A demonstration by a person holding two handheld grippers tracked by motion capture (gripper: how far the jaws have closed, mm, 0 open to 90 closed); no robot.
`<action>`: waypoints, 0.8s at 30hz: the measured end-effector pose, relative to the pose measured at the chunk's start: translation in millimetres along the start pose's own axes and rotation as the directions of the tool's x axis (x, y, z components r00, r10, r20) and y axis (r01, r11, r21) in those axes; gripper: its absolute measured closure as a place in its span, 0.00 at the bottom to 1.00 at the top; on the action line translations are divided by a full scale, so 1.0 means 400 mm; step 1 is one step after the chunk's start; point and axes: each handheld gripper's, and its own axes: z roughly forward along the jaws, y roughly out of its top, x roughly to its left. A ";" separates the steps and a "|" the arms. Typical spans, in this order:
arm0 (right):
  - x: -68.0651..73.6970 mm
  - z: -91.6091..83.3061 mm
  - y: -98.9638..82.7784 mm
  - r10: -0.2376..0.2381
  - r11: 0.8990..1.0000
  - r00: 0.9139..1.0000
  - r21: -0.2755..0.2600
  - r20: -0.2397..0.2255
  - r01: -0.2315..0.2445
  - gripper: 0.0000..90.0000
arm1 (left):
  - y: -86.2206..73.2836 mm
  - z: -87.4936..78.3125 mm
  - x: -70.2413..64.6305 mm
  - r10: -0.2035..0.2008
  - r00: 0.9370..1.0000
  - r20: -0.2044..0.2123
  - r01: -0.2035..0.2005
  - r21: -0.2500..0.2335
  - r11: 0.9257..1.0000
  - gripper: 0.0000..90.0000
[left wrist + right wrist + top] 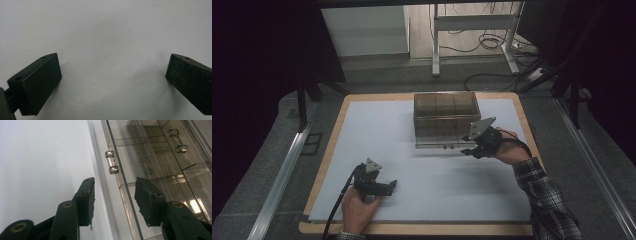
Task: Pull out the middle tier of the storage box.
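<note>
A pale mat (402, 150) covers a wooden board (328, 150) on the table, with grey floor, a white desk frame (472, 30) and loose cables (492, 42) beyond the far edge. Toward the back of the mat stands a smoky clear box (445, 117) with drawers divided into compartments.

My left gripper (382, 187) rests low on the near left part of the mat, well apart from the box, my left hand (357, 207) wrapped around it. In the left gripper view its jaws stand wide apart over bare mat (110, 37), nothing between them.

My right gripper (472, 149) is at the box's near right corner, my right hand (507, 150) and plaid sleeve (547, 200) behind it. In the right gripper view my right gripper (115, 197) has its jaws parted, one on either side of the clear front panel (130, 210) of the lowest drawer, not closed on it. A small metal handle (111, 162) sits on that panel just ahead of my fingertips (88, 195). A second handle (178, 141) shows higher up on another drawer. I cannot tell whether either pad touches the panel.
</note>
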 end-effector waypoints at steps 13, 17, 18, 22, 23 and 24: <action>0.038 -0.018 -0.016 0.105 0.994 0.993 -0.028 0.056 -0.104 0.46 | 0.000 0.000 0.000 0.000 1.000 0.000 0.000 0.000 1.000 0.00; 0.052 -0.017 -0.023 0.136 0.990 0.989 -0.037 0.064 -0.134 0.43 | 0.000 0.000 0.000 0.001 1.000 -0.001 -0.001 0.000 1.000 0.00; 0.055 -0.017 -0.025 0.146 0.989 0.987 -0.040 0.061 -0.144 0.42 | 0.000 0.000 0.000 0.001 1.000 -0.001 -0.001 0.000 1.000 0.00; 0.065 -0.013 -0.032 0.171 0.985 0.983 -0.046 0.073 -0.168 0.40 | 0.000 0.000 0.000 0.000 1.000 0.000 0.000 0.000 1.000 0.00; 0.069 -0.012 -0.034 0.186 0.982 0.980 -0.049 0.071 -0.182 0.39 | 0.000 0.000 0.000 0.000 1.000 0.000 0.000 0.001 1.000 0.00; 0.071 -0.011 -0.036 0.187 0.982 0.980 -0.052 0.071 -0.184 0.38 | 0.000 0.000 0.000 0.001 1.000 -0.001 -0.001 0.000 1.000 0.00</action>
